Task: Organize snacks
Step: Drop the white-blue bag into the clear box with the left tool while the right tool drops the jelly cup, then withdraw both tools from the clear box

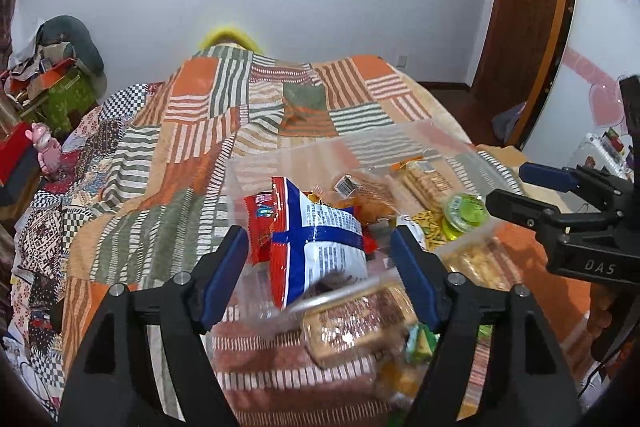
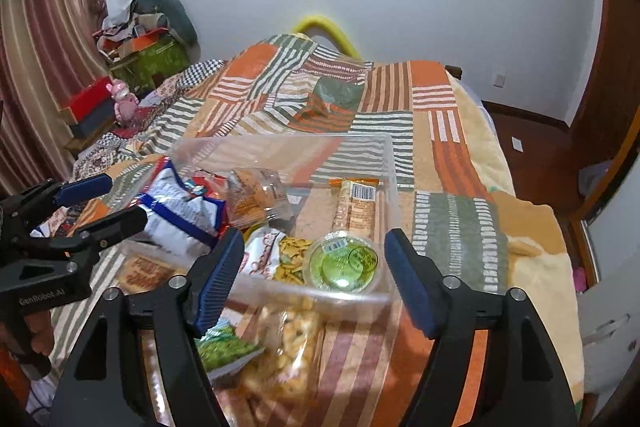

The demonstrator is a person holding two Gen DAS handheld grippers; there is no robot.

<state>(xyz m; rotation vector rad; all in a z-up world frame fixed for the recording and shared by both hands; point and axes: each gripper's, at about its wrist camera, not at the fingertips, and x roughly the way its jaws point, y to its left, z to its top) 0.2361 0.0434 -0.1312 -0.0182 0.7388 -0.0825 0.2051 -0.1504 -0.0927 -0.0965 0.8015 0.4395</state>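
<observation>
A clear plastic bin (image 2: 390, 163) sits on the patchwork bedspread and holds most of the snacks: a red, white and blue chip bag (image 1: 320, 243) lying tilted at its left end, a clear pack of orange crackers (image 2: 256, 197) beside it, a long cracker sleeve (image 2: 356, 207) along the right wall, and a round green-lidded cup (image 2: 344, 261) at the near right corner. A brown wrapped cake bar (image 1: 356, 323) and a bag of yellow puffs (image 2: 288, 343) lie outside the bin's near wall.

Black gripper (image 1: 320, 247) frames, blue ribbed pads (image 1: 414, 277) (silver screws).
</observation>
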